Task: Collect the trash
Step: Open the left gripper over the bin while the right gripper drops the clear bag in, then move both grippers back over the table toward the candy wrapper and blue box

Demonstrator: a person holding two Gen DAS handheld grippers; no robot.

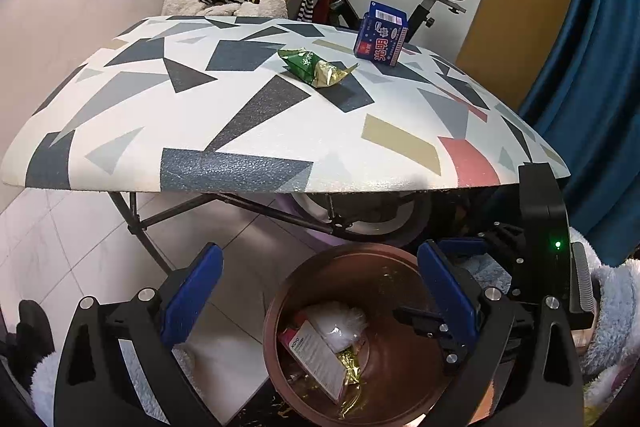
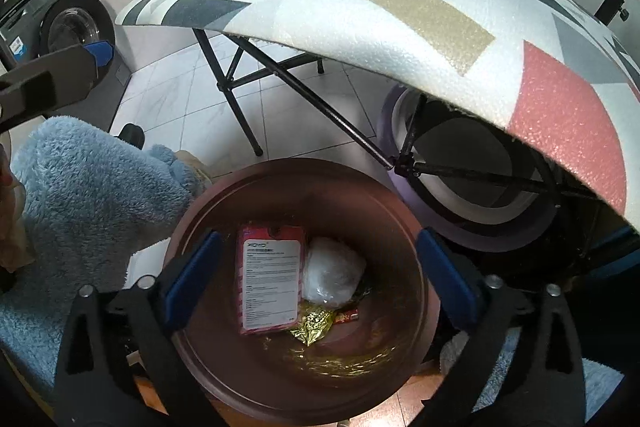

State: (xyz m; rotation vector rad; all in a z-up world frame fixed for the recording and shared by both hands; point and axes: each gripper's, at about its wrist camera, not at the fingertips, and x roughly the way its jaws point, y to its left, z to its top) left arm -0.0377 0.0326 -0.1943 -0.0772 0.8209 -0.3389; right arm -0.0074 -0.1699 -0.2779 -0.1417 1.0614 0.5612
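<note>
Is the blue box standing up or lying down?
Standing up. The blue box stands on its end on the table.

Brown round bin [image 2: 304, 379] on the floor below the table edge, open-topped, seen from above. Inside, flat on the bottom: pink card package [image 2: 269, 281] with a white printed label facing up; just beside it, a crumpled clear plastic bag [image 2: 334, 273]; below these, a crinkled gold foil wrapper [image 2: 312, 327] and a small red scrap [image 2: 347, 316]. On the patterned tabletop [image 1: 200, 131], well apart from the bin: green-and-gold crumpled snack wrapper [image 1: 314, 67], lying on its side; near it, blue carton [image 1: 382, 35], upright, top flap open.
</note>
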